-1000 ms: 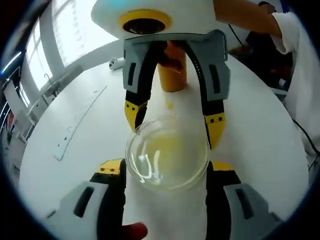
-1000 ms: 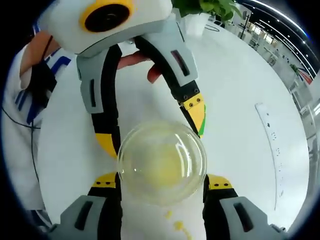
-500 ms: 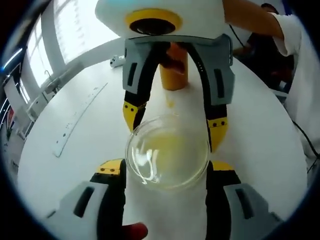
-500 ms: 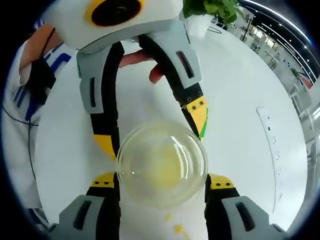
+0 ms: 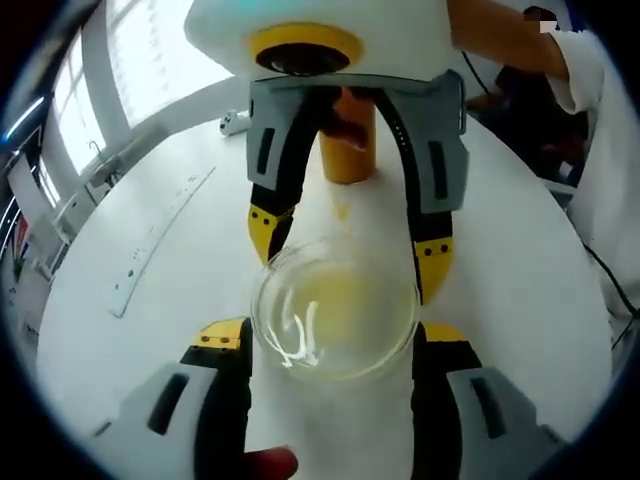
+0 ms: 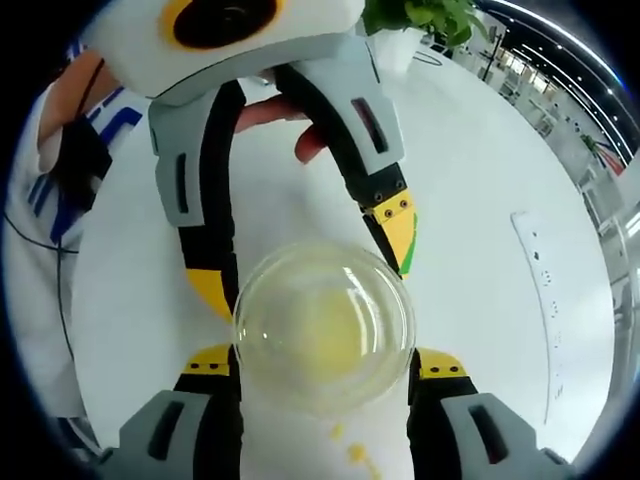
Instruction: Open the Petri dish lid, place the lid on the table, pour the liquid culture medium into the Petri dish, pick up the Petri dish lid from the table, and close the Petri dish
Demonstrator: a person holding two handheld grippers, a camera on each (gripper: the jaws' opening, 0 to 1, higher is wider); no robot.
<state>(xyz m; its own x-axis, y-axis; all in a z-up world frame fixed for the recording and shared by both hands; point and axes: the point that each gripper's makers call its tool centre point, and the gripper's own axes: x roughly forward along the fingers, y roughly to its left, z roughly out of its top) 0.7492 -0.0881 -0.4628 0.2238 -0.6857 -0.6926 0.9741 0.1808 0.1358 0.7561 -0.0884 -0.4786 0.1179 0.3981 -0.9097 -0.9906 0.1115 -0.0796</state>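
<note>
The 2 grippers face each other over the white table [image 5: 150, 300]. The left gripper [image 5: 332, 345] and the right gripper [image 6: 322, 370] each have their jaws set wide at opposite sides of 1 Petri dish [image 5: 335, 308], touching its rim. The dish sits on the table with yellowish medium inside. 1 orange bottle [image 5: 348, 150] stands beyond, 1 clear ruler [image 5: 155, 245] lies well apart.

Both cameras are looking steeply down at the white table [image 5: 150, 300] from close above, facing each other across the same glass dish [image 5: 335, 308]. The left gripper view is facing an orange bottle [image 5: 347, 150] and a window, while the right gripper view is facing the opposite way, toward a potted plant [image 6: 420, 15].
</note>
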